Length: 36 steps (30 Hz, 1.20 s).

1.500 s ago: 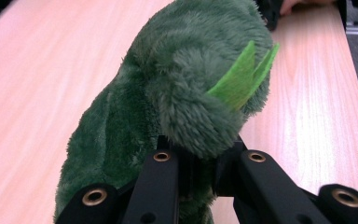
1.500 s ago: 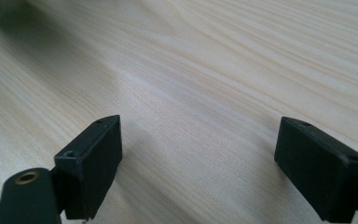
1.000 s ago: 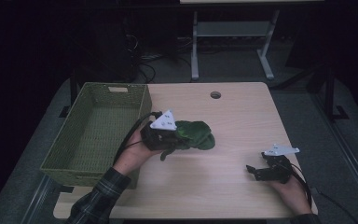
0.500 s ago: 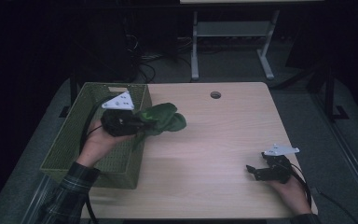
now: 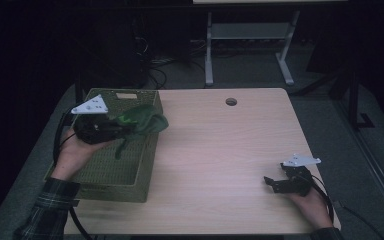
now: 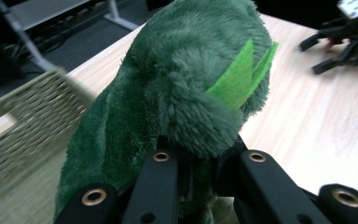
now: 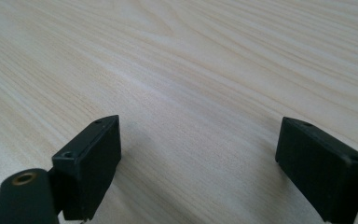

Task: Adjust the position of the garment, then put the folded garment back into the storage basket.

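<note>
High view, left side: left gripper (image 5: 122,131) held above the green woven basket (image 5: 130,175), its grey three-cornered plate at the upper left of the frame, a hand wrapped round its body from below.
Left gripper state: jaws pinched tight on the green plush toy (image 5: 142,121); in the left gripper view the two black jaws rise from the bottom edge and bite into the dark fur (image 6: 191,93).
Toy position: left of centre in the high view, hanging over the basket's right wall near its far corner, part over the basket's inside and part past the rim toward the table (image 5: 220,150). Clear of the tabletop.
Toy detail: dark green fur with a bright green felt flap, seen right of centre in the left gripper view. Which animal it is cannot be told.
Basket: at the table's left edge; inside looks bare where visible. Its weave shows blurred at the left of the left gripper view.
Right gripper (image 5: 272,183): lower right of the high view, low over the wood, hand behind it.
Right gripper state: jaws spread wide, bare wood grain between them in the right gripper view (image 7: 198,154).
Spacing: the two grippers well apart; the right gripper shows in the upper right corner of the left gripper view.
Table hole (image 5: 231,101): small round opening near the far edge, upper centre.
</note>
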{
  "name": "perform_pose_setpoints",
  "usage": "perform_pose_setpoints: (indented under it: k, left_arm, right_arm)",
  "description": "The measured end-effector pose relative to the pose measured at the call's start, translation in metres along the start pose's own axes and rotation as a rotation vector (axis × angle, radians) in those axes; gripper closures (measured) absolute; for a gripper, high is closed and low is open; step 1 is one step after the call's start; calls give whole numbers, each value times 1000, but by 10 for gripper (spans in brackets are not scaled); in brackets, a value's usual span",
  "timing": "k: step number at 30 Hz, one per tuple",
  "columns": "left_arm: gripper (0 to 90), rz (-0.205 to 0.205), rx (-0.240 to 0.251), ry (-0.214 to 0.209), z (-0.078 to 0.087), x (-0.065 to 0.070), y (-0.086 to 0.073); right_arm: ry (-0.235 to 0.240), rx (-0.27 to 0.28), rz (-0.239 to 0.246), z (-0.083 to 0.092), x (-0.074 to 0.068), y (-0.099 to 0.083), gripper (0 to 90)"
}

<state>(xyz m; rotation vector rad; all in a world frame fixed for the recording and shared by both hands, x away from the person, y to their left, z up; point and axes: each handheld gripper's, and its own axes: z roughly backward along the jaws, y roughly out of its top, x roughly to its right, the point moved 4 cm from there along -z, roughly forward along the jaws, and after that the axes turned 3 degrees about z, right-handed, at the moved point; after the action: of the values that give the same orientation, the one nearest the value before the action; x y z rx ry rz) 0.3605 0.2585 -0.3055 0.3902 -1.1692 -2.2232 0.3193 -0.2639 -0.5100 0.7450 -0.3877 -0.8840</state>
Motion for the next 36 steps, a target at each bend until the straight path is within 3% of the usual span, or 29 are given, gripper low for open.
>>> perform_pose_setpoints:
  k: [3, 4, 5, 6, 7, 16, 25, 30, 36]
  left_arm:
    - [812, 26, -8, 59, 9, -14, -15]
    - [812, 26, -8, 59, 9, -14, -15]
    - [812, 35, -20, 92, 11, -20, -24]
    - [812, 35, -20, 92, 11, -20, -24]
    - [811, 36, -43, 119, 11, -25, -34]
    - [809, 70, -113, 157, -4, -40, -66]
    - [802, 82, -190, 141, -35, -43, -88]
    - [792, 65, -255, 132, -47, -39, -99]
    - [760, 39, -317, 90, -55, -32, -106]
  right_arm:
    - [0, 0, -1, 0, 0, 0, 138]
    - [0, 0, -1, 0, 0, 0, 138]
    - [0, 1, -1, 0, 0, 0, 138]
    - [0, 1, -1, 0, 0, 0, 138]
    - [0, 0, -1, 0, 0, 0, 138]
    - [0, 0, 0, 0, 0, 0, 138]
    - [0, 0, 0, 0, 0, 0, 138]
    - [0, 0, 0, 0, 0, 0, 138]
    - [0, 0, 0, 0, 0, 0, 138]
